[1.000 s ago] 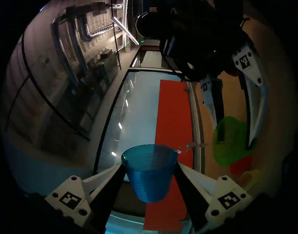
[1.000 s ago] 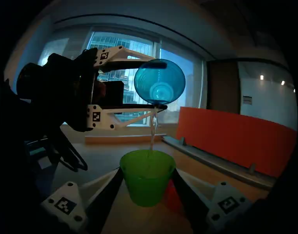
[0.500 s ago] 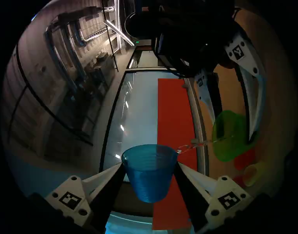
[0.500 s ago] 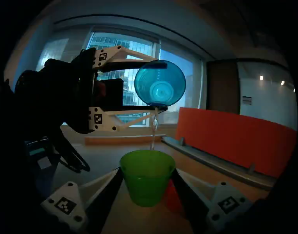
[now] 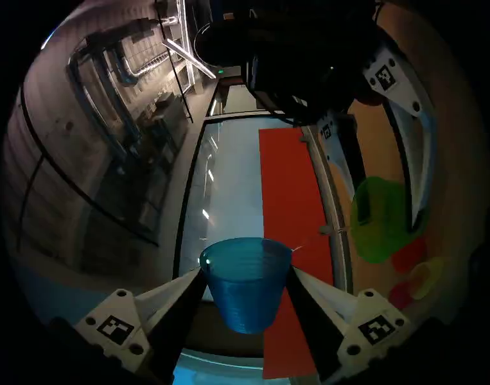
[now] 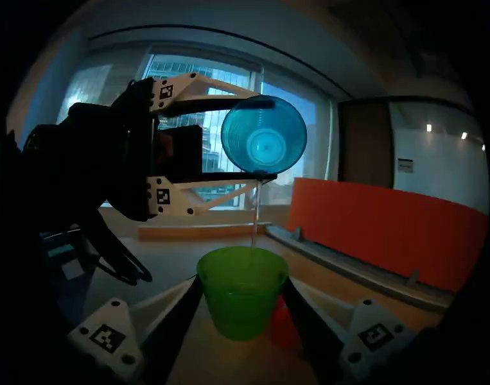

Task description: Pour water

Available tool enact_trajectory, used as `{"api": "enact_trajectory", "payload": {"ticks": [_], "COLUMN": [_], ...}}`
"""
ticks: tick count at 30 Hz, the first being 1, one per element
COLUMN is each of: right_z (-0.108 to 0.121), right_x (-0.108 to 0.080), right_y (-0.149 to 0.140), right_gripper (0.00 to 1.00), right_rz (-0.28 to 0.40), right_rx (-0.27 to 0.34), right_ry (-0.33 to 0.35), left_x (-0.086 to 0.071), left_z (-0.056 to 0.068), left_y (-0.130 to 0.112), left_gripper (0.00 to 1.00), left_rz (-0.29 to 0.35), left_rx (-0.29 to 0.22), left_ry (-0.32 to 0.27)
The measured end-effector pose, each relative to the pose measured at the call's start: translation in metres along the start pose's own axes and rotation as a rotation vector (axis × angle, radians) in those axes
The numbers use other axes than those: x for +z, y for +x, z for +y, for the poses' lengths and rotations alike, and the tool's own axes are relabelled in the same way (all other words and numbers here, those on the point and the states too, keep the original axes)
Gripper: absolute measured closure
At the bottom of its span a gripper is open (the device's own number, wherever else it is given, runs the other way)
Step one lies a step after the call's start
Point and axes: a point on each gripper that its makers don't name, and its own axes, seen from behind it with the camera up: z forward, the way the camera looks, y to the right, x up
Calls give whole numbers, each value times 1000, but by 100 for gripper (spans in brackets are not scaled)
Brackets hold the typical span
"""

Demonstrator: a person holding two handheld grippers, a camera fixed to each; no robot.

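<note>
- The left gripper [image 6: 265,138] is clamped on the blue cup [image 6: 264,131], with one finger above its wall and one below. It holds the cup tipped onto its side, mouth turned toward the right gripper's camera.
- That tilt serves the pour. The lowest part of the rim acts as a spout, and a thin thread of water [image 6: 255,215] falls straight down from it.
- The right gripper [image 6: 243,285] grips the green cup [image 6: 243,298] by its sides, upright and level. It holds the cup directly under the blue one with open air between them, so the thread lands well inside the mouth.
- The inner base of the blue cup shows plainly through its mouth. With the stream this thin, I judge that little water is left and the pour is near its end.
- The green cup has cloudy walls, and I cannot tell how high the water stands in it.
- Under the green cup lies a wooden table [image 6: 174,263], and a small red thing [image 6: 280,324] sits just behind the cup.
- Farther off are an orange panel [image 6: 392,224] and a bright window [image 6: 193,77].
</note>
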Motion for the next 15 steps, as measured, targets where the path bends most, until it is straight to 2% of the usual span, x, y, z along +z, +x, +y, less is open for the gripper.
{"api": "enact_trajectory", "payload": {"ticks": [15], "right_z": [4], "right_x": [0], "right_y": [-2], "right_gripper": [11], "right_rz": [4], "right_rx": [9], "right_ry": [-7], "left_x": [2], "left_z": [5], "left_y": [3], "left_gripper": [15], "left_rz": [5], "left_rx": [-2], "left_ry": [-2]}}
